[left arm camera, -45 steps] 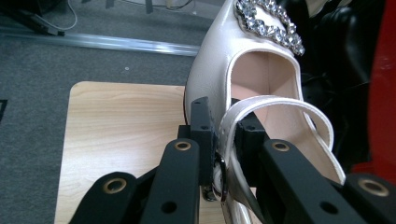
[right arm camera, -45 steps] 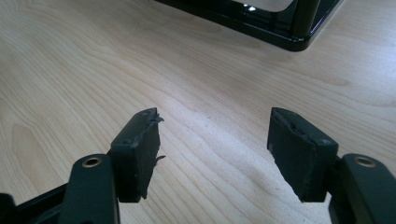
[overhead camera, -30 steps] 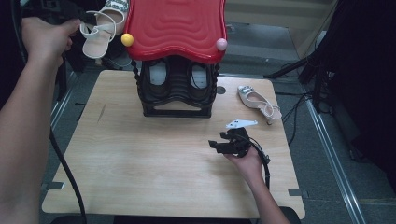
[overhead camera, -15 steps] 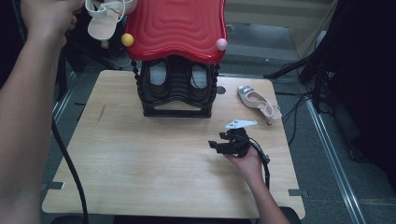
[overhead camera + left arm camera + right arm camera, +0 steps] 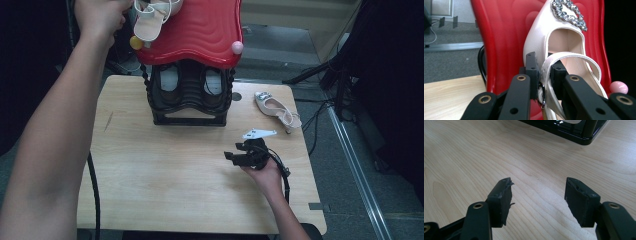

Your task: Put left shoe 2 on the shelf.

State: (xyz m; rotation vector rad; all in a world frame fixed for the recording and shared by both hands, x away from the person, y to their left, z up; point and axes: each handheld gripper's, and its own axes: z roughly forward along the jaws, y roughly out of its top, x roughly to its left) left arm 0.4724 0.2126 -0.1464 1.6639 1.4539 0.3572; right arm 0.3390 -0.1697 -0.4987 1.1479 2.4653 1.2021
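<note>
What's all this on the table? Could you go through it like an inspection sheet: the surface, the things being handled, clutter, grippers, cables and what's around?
Surface: wooden table, bare in front.
Job's things: cream shoe with a jewelled buckle, held by its strap above the red roof of the black shoe rack; second shoe lies at the table's right edge.
Clutter: nothing seen.
Grippers: left gripper shut on the strap; right gripper open, low over the table.
Cables: black cable hangs past the left edge; more on the floor at right.
Surroundings: grey floor, metal rail, dark equipment at both sides.
</note>
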